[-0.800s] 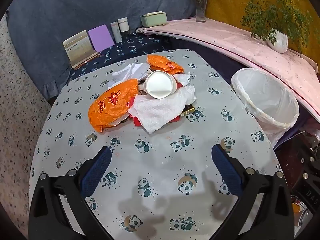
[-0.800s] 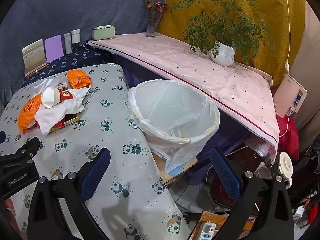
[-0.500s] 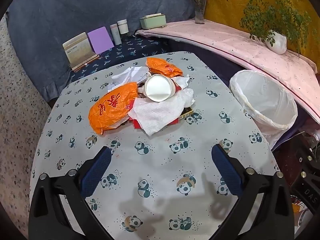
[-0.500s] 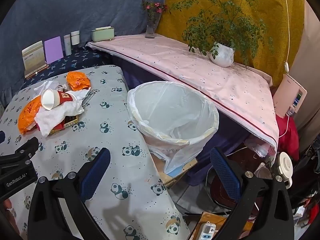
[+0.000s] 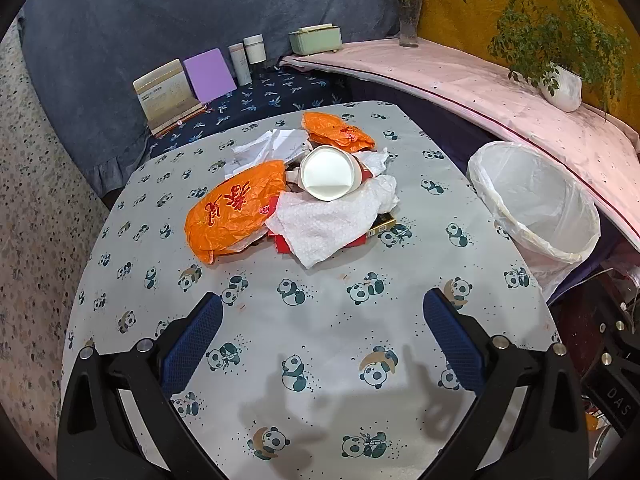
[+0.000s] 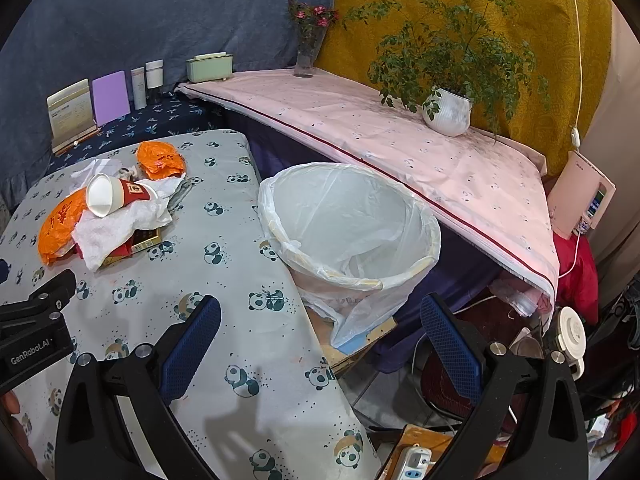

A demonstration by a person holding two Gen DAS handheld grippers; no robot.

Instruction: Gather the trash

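A heap of trash lies mid-table on the panda-print cloth (image 5: 320, 340): a large orange bag (image 5: 228, 212), a smaller orange bag (image 5: 338, 132), a tipped paper cup (image 5: 328, 174), a white paper towel (image 5: 332, 220) over red and gold packets, and crumpled white paper (image 5: 268, 146). My left gripper (image 5: 322, 308) hovers open over bare cloth, well short of the heap. My right gripper (image 6: 320, 312) is open above the table's right edge, near the bin (image 6: 352, 224) lined with a white bag. The right wrist view shows the cup (image 6: 116, 198) and the heap far left.
A pink-covered shelf (image 6: 400, 152) with a potted plant (image 6: 446, 112) and a flower vase (image 6: 306, 56) runs behind the bin. Cards, small bottles and a green box (image 5: 316, 38) stand beyond the table. Cables and a power strip (image 6: 414, 462) lie on the floor.
Both views have pulled back slightly: the heap and the bin look a little smaller and farther. Both grippers stay open with nothing in them.
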